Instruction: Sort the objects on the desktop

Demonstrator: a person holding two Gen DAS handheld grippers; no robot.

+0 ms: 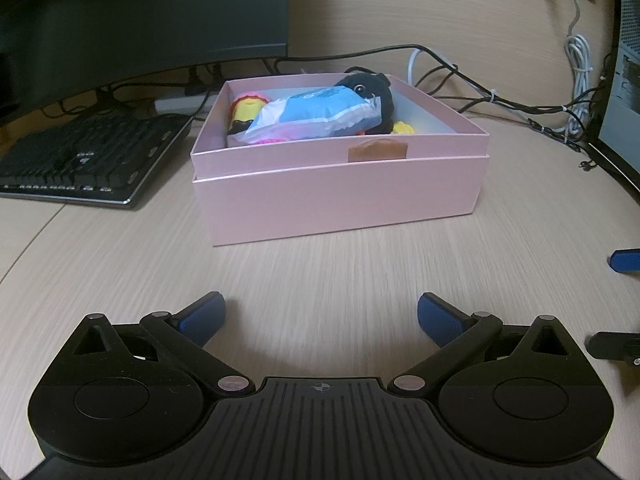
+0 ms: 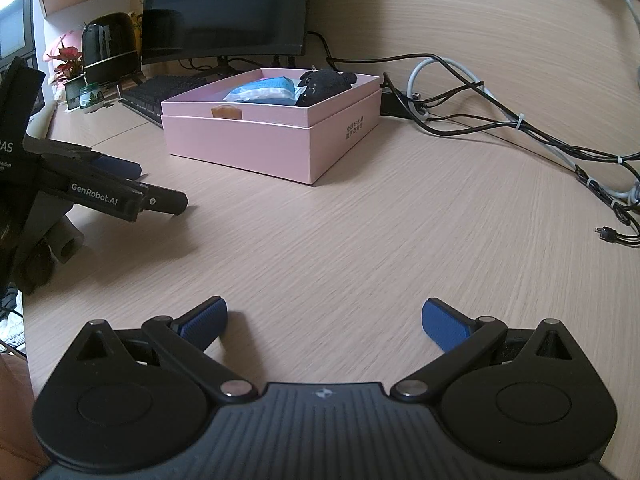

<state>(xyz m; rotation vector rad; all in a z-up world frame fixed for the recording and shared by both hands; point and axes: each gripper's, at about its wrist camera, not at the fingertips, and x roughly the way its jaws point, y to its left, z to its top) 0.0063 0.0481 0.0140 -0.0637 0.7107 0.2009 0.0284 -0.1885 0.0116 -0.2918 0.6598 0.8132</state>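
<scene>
Both grippers hang low over the bare desk (image 2: 360, 220) with nothing between their fingers: the left gripper (image 1: 321, 318) has its jaws wide apart, and so does the right gripper (image 2: 325, 320). The pink box (image 1: 340, 196) sits ahead of both, near the keyboard (image 1: 88, 156) and in front of the monitor (image 2: 224, 8), already holding a blue-and-white packet (image 1: 316, 114) laid across a black plush (image 1: 372, 92) and a yellow toy (image 1: 246, 110). No loose object shows on the open desk between grippers and box, so the sorting looks close to done, or the next piece lies out of view. The sensible move is probably to sweep each camera outward to check the desk edges before reaching. If another item does go in, it should land in the empty right side of the box, lowered clear of the rim, well away from the cables (image 2: 520, 120).
</scene>
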